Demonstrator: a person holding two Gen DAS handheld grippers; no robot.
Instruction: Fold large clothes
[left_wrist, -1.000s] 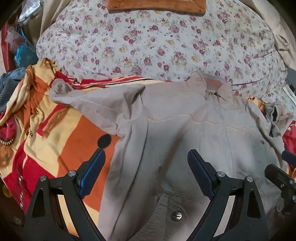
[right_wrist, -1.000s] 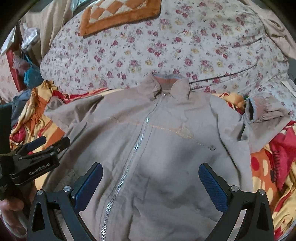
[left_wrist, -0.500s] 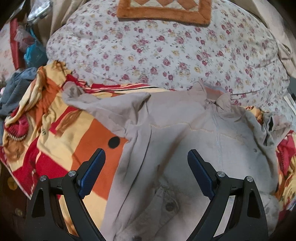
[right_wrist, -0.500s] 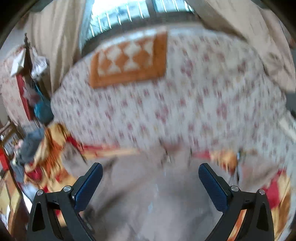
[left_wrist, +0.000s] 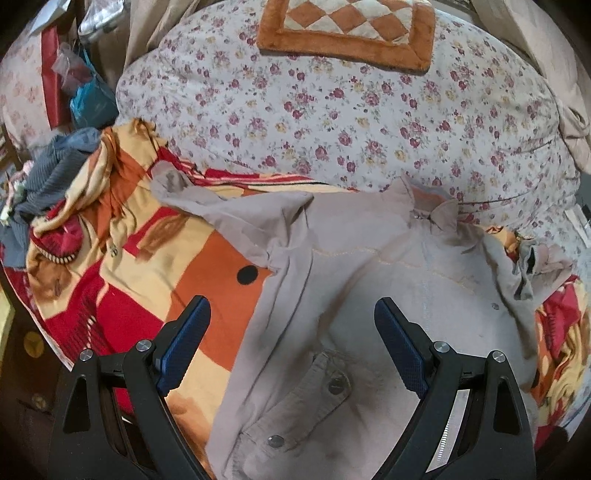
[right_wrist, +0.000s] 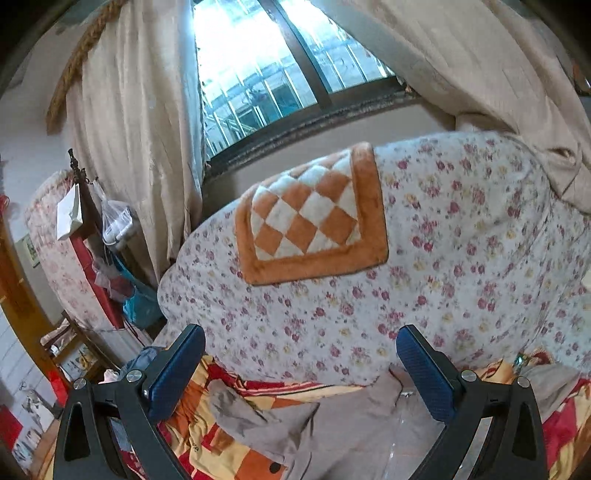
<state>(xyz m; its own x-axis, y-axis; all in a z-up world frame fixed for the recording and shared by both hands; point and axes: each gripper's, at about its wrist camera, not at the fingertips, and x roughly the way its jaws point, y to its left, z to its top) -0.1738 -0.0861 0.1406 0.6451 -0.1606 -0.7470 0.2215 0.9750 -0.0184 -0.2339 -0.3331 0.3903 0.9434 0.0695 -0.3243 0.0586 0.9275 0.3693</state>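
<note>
On the red, orange and yellow patterned blanket (left_wrist: 207, 266) we see the beige zip-front jacket (left_wrist: 369, 280) spread flat, our left gripper (left_wrist: 291, 343) and right gripper (right_wrist: 301, 369) both spread wide, gripping nothing.

A beige zip-front cloth jacket (left_wrist: 369, 295) lies spread on a red, orange and yellow patterned blanket (left_wrist: 147, 288), collar toward a rose-print white quilt (left_wrist: 351, 122) heaped behind it. On the quilt rests an orange-bordered checked plush mat (left_wrist: 347, 33). Left of the blanket sits what seems a grey ribbed garment (left_wrist: 48, 173). Behind the quilt stands a window (right_wrist: 266, 74), a cream curtain (right_wrist: 140, 129) at its left.
</note>
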